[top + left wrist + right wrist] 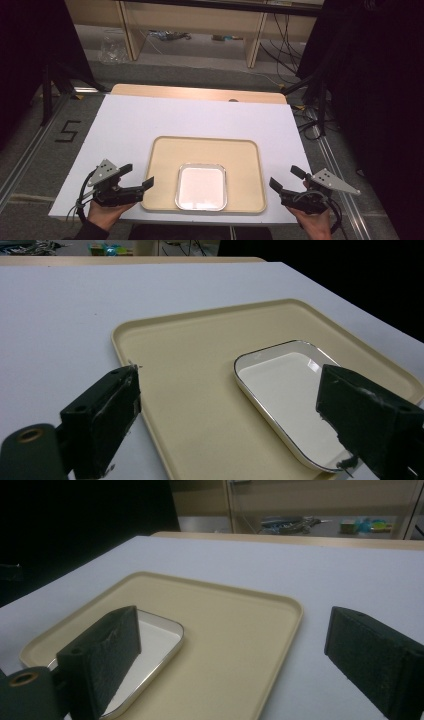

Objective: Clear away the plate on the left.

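I see my left gripper (134, 176) and right gripper (282, 179) both wide apart, holding nothing; one shallow white metal-rimmed dish (201, 186) sits at 6 o'clock on one beige plastic tray (240, 155).

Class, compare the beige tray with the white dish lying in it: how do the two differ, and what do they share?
The beige tray is much larger and matte tan; the white dish is smaller, glossy white with a thin dark edge line. The tray rests directly on the white table, while the dish lies inside the tray, near its front edge. Both are shallow, rounded-corner rectangles, and both hold nothing.
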`<state>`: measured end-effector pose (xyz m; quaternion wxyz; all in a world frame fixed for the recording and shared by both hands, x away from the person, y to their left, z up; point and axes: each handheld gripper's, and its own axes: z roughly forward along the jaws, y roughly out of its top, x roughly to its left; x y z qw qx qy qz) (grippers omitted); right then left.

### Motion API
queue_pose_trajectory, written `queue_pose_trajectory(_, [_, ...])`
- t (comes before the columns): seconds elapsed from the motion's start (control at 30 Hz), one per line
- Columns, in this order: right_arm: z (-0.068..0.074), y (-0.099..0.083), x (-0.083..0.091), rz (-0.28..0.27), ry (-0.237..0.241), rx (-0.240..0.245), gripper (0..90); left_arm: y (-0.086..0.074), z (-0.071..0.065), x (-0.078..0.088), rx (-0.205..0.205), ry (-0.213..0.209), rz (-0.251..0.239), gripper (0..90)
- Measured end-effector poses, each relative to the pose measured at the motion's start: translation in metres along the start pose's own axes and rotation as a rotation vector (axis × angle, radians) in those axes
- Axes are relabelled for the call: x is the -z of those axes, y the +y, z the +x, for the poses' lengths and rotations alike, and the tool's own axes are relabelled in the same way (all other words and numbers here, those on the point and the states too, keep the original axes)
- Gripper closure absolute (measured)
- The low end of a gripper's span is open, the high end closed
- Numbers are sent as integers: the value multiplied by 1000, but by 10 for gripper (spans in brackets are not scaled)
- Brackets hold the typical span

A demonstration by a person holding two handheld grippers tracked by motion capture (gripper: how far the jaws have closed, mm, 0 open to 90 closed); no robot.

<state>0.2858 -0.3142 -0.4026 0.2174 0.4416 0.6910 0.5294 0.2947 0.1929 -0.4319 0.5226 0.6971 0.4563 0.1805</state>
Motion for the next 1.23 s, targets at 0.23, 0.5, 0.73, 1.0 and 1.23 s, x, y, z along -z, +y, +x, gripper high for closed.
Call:
queue_pose_trajectory(0.23, [1, -2, 2, 4, 12, -15, 85, -1, -2, 4, -23, 7, -2, 104])
queue_pose_trajectory(0.5, [3, -5, 7, 12, 15, -9, 84, -2, -4, 8, -27, 6, -10, 104])
queue_pose_trajectory(0.73, [6, -7, 12, 24, 30, -40, 84, -3, -5, 8, -25, 4, -5, 104])
queue_pose_trajectory(1.0, [4, -8, 14, 11, 24, -8, 84, -3, -5, 7, -25, 2, -2, 104])
queue_pose_trajectory(1.23, [6, -7, 13, 20, 35, -45, 84, -3, -8, 5, -29, -7, 14, 104])
